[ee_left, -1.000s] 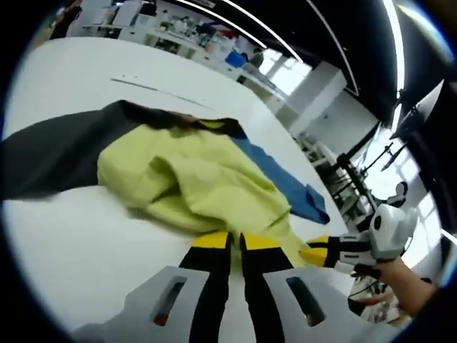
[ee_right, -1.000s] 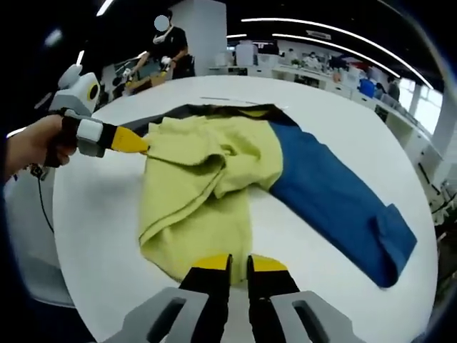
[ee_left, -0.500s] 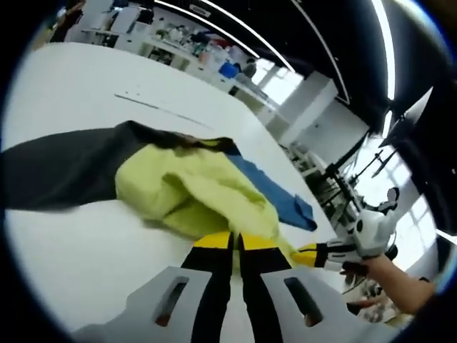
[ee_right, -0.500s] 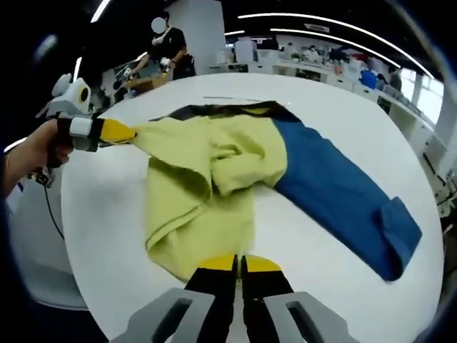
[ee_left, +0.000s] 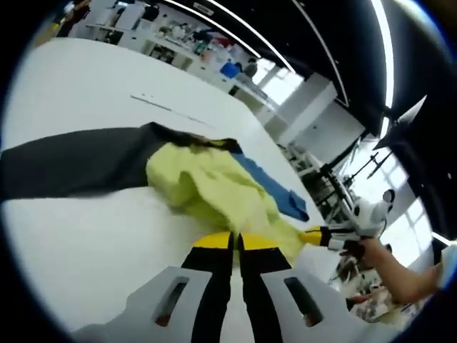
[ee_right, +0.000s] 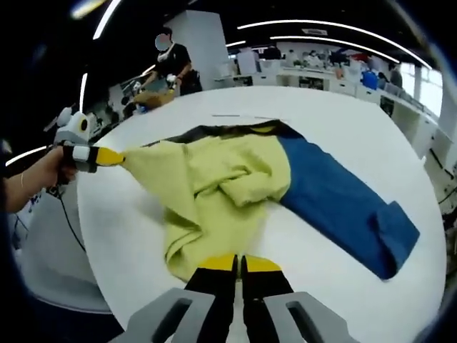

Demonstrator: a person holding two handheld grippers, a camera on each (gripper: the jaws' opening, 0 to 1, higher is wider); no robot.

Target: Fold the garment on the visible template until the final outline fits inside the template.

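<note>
Stretched further than a second ago, the yellow-green garment (ee_right: 214,186) now runs taut from its bunched middle toward the table's (ee_right: 343,128) near-left edge, and the slack folds have flattened somewhat. It lies mid-table over a blue sleeve (ee_right: 335,204), with a dark panel (ee_left: 64,161) beyond. I judge I'm still spreading the cloth before any fold; next I should pull both corners apart and lay them flat. My left gripper (ee_right: 107,156) pinches one corner, jaws pressed together; my right gripper (ee_right: 239,264) likewise clamps the hem nearest me.
</note>
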